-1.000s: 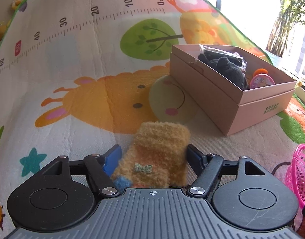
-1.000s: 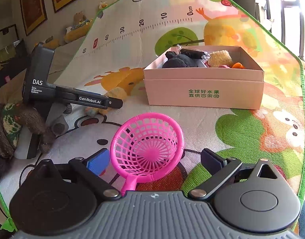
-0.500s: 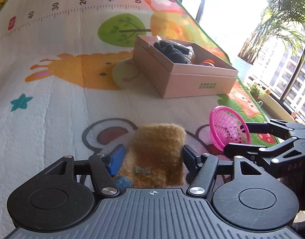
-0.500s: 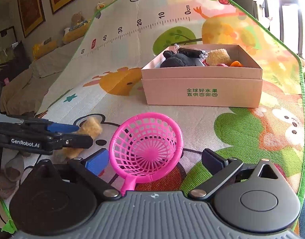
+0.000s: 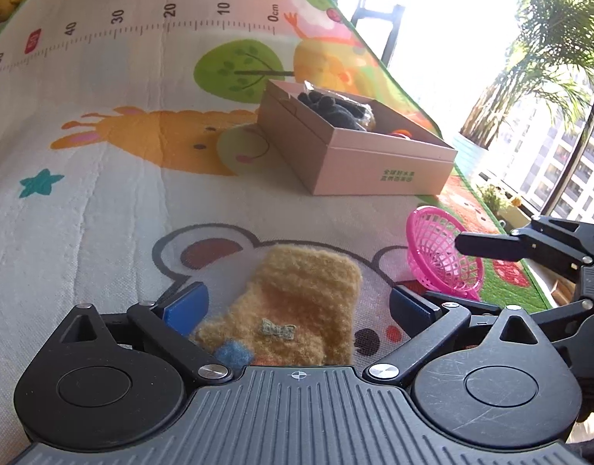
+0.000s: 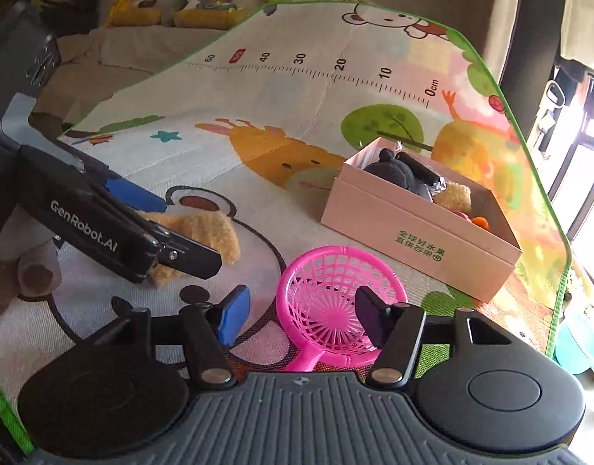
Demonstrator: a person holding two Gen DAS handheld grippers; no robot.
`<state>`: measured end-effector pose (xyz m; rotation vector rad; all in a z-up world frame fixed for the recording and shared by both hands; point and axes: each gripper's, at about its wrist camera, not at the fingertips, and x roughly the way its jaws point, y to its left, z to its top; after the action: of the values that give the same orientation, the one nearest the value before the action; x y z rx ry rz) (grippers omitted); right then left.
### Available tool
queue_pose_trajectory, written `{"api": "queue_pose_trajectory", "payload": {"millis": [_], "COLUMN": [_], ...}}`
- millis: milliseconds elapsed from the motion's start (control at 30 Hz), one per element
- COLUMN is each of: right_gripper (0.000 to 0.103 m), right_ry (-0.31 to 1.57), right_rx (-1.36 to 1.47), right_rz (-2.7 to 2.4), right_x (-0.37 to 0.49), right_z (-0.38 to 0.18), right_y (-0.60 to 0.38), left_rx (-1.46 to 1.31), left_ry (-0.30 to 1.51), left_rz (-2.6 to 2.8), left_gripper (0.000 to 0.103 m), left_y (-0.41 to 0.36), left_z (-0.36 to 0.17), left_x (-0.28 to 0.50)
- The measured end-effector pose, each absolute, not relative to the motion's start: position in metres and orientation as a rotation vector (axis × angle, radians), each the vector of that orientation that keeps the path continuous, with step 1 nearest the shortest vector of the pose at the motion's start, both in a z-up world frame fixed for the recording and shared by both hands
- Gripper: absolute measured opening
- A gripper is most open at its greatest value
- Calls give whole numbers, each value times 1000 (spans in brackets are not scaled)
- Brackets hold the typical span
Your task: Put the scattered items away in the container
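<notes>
1. the left gripper (image 5: 297, 306) has just been opening and now stands released, its blue pads (image 5: 184, 306) clear of the fuzzy tan mitten (image 5: 297, 302) that lies between them on the play mat (image 5: 103, 193).
2. the mitten lies flat on the mat over a printed bear face, a small bow and a blue patch on its near end; it is well apart from the box.
3. the right gripper (image 6: 301, 319) has just been closing; the pink plastic strainer (image 6: 332, 302) sits between its pads, the dark right pad lying against the basket's rim. the blue left pad stands just clear of the rim, so i cannot tell that it is a firm grasp.
4. the strainer's handle points back toward the gripper body, and its basket looks tilted up off the mat in the left wrist view.
5. the pink cardboard box (image 6: 413, 232) stands open on the mat beyond both grippers, near the printed ruler's zero end. it holds a dark plush item (image 6: 394, 172), a tan fuzzy piece and small pink and orange things.
6. the two grippers are side by side, the mitten left of the strainer.
</notes>
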<state>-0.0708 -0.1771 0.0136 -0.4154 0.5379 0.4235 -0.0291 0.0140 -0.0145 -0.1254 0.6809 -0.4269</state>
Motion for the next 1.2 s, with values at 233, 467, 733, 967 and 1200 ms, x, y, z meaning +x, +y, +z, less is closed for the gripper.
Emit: {"api": "queue_pose_trajectory", "payload": {"millis": [233,467,733,967,1200], "right_gripper": [14,14,18,36,8], "right_ry": [611,625,587,536,588], "right_rx": [-240,61,-284,-517,-349], "right_rz": [471,553,495,371,400], "right_x": [-46,-37,-63,-61,-48], "right_z": [29,52,29,4,21], "right_y": [-184,-216,-182,-159,-178], "left_rx": [-178,-185,-178,-186,-201], "left_ry": [677,676,675,674,672], "left_rz": [-448,-449,-445,-447,-449], "left_gripper": [103,103,103,103,103], "left_y": [21,20,19,20,22], "left_z": [-15,-15,-15,-15,-16], "left_x": [-26,-25,-26,-25,-25]}}
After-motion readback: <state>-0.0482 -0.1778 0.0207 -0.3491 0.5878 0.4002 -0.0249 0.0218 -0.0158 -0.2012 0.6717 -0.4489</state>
